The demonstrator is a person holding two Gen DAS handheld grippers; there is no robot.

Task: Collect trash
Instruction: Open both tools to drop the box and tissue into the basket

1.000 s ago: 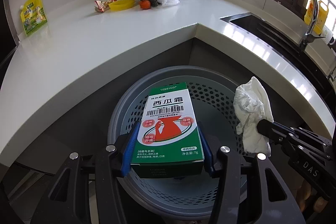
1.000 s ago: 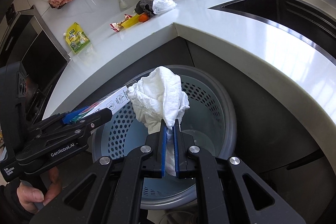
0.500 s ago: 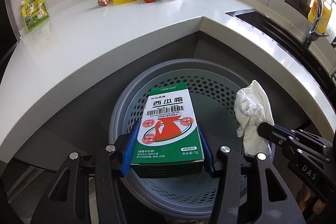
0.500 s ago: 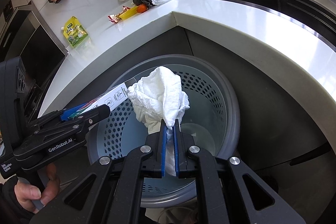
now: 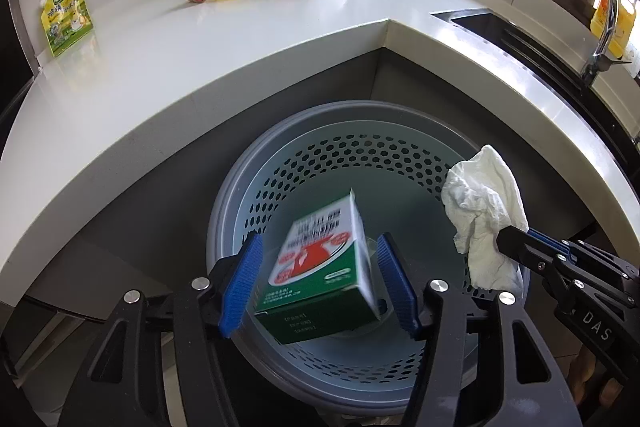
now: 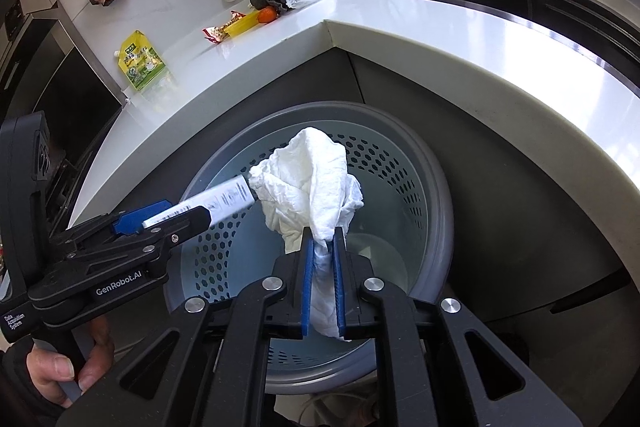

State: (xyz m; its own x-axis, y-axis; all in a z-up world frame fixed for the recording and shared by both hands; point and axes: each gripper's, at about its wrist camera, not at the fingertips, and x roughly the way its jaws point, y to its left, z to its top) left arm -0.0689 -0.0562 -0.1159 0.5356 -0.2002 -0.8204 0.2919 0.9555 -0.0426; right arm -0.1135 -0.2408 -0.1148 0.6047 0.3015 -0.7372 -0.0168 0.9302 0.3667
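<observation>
Bin [image 5: 288, 143] sits right under both my grippers: left gripper [image 5: 320, 283] spread wide, green box [image 5: 320, 267] loose between; right gripper [image 6: 323, 283] pinching crumpled tissue [image 6: 312, 187].

left gripper [image 5: 318, 281]: black frame, blue ribbed fingers [image 5: 240, 283], silver screws behind | right gripper [image 6: 322, 283]: same build | "GenRobot.AI" lettering white | bare-skinned hand [image 6: 60, 375], dark cuff

"GenRobot.AI" and "Data Acquisition System" on left tool [image 6: 188, 217] body; "DAS" on right tool [image 5: 514, 241] body; green box [image 5: 320, 263] print blurred.
</observation>
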